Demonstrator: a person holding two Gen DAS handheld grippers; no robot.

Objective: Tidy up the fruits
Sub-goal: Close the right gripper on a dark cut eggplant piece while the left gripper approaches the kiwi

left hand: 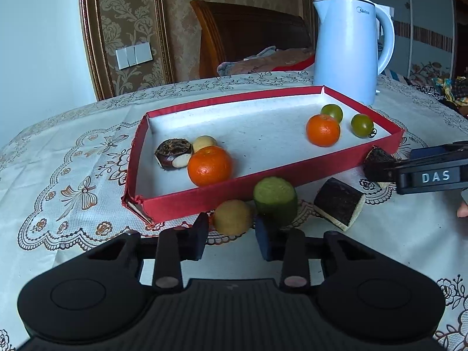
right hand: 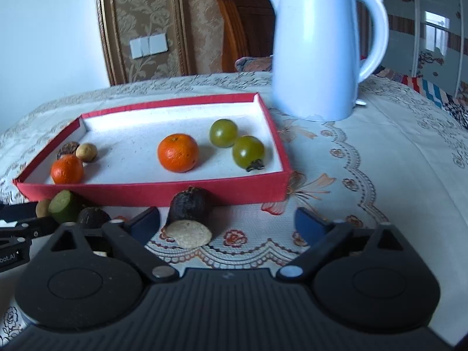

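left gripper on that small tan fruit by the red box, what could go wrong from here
1. The small round tan fruit sits only at the tips of the left gripper fingers, so it may squirt out and roll.
2. The green chunk touches it and could get knocked.
3. The red box wall is right ahead; a low lift could catch it.

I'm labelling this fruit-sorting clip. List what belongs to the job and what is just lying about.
Job:
- red tray
- near mandarin, far mandarin
- green tomatoes
- dark cane piece in the tray, two outside it
- green stalk piece
- small yellowish fruit

Lying about:
- white kettle
- lace tablecloth
- wooden chair
- wall switches
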